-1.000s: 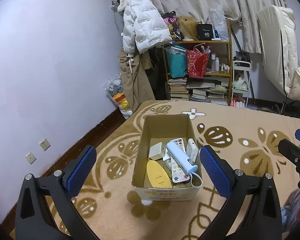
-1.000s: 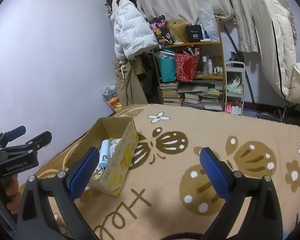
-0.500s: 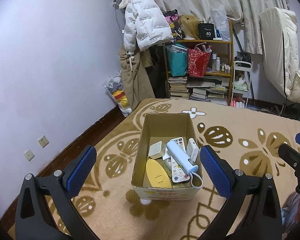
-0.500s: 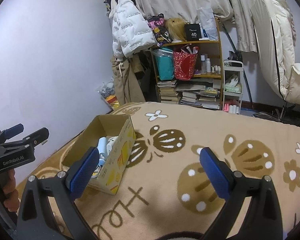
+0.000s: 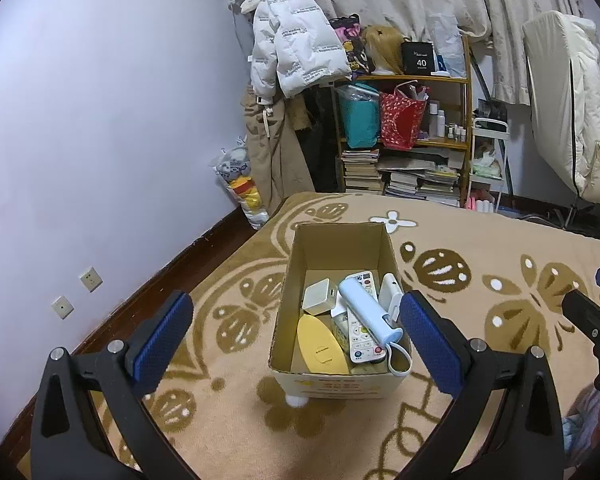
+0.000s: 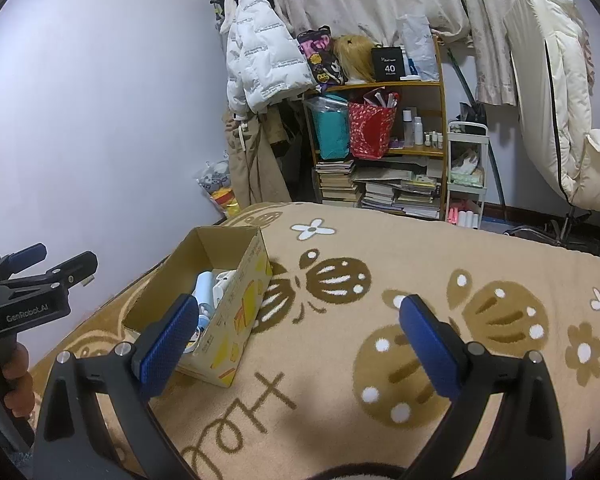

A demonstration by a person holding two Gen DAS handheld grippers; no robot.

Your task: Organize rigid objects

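An open cardboard box stands on the tan patterned blanket. It holds a light blue lint roller, a white remote, a yellow oval item, a white cube charger and a white gadget. My left gripper is open and empty, held above the box's near end. My right gripper is open and empty over bare blanket, right of the box. The left gripper also shows at the left edge of the right wrist view.
A wooden shelf with books, bags and bottles stands behind the bed. A white puffer jacket hangs at the corner. A white folded mattress leans at right. The lavender wall is on the left, with sockets low down.
Both grippers have risen and drawn back slightly, so the box sits a little lower in view. Nothing was taken hold of or let go.
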